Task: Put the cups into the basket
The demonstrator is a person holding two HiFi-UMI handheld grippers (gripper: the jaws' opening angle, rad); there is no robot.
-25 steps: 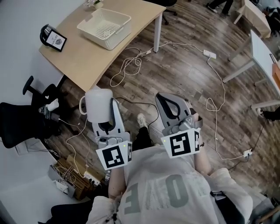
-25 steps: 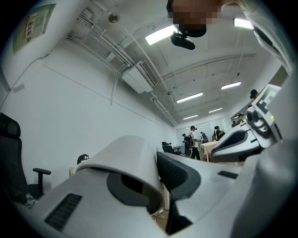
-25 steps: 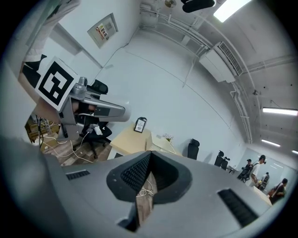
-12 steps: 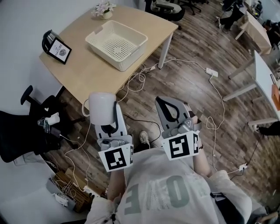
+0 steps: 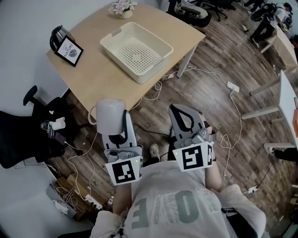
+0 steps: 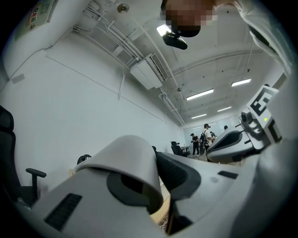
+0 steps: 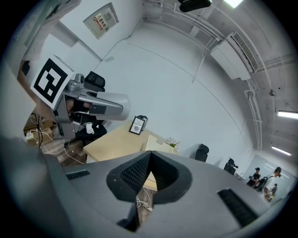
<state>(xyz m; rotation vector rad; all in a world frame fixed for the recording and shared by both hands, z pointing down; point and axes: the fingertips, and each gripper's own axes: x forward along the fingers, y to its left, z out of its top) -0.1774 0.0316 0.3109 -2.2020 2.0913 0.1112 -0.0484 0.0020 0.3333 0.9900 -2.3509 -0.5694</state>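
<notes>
A white cup [image 5: 111,113] with a handle on its left side is held upside down in my left gripper [image 5: 114,122], whose jaws are shut on it. In the left gripper view the cup [image 6: 126,157] fills the space between the jaws. My right gripper [image 5: 186,117] is beside it, shut with nothing in it; its pads [image 7: 139,171] meet. Both hang over the wooden floor, short of the table. The cream perforated basket [image 5: 113,43] stands on the light wooden table [image 5: 91,69] ahead and looks empty.
A framed picture [image 5: 69,49] and a black object behind it stand at the table's left corner, and a small flower pot [image 5: 122,8] sits at its far edge. A black office chair [image 5: 21,135] is at the left. White cables [image 5: 210,74] trail over the floor.
The table and basket have come nearer and lower in the head view as the person moved towards them. Both grippers keep their pose, the left still holding the cup.
</notes>
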